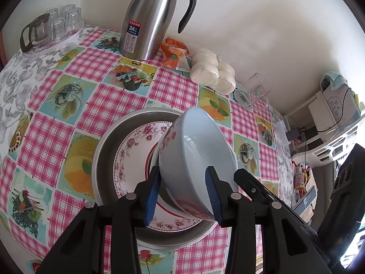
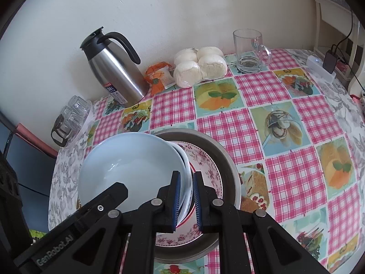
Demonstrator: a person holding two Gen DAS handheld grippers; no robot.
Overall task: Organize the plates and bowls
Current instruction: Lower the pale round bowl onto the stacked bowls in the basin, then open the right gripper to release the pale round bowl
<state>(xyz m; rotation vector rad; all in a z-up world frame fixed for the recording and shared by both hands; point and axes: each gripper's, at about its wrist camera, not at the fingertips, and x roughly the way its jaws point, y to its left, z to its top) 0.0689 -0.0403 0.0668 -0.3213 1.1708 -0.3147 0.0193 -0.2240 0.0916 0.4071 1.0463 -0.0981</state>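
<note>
the bowl (image 1: 194, 155) is pale blue-white with red marks on its outer wall, and it stands tilted on edge over the flowered plate (image 1: 134, 150), its lower part down on the plate. a second white rim shows nested just behind it in the right wrist view. the plate lies inside a round metal pan (image 1: 107, 150), which sits on the checked tablecloth (image 1: 45, 141).

the left gripper (image 1: 183, 193) has its blue pads on either side of the bowl's lower wall; the left pad touches the outer wall, the right pad sits inside against the bowl's inner face, and the gap is moderate. whether the pads press or only rest there i cannot tell.

the right gripper (image 2: 187, 202) is pinched narrow on the bowl's rim (image 2: 186, 182), one pad inside and one outside.

further back by the wall stand a steel flask (image 1: 150, 22), an orange packet (image 1: 173, 56) just beside it, and a bag of white buns (image 1: 213, 70). a glass mug (image 2: 249, 50) stands right of the buns. upturned glasses (image 1: 61, 21) and a small glass pot sit on a tray at the far left corner.
</note>
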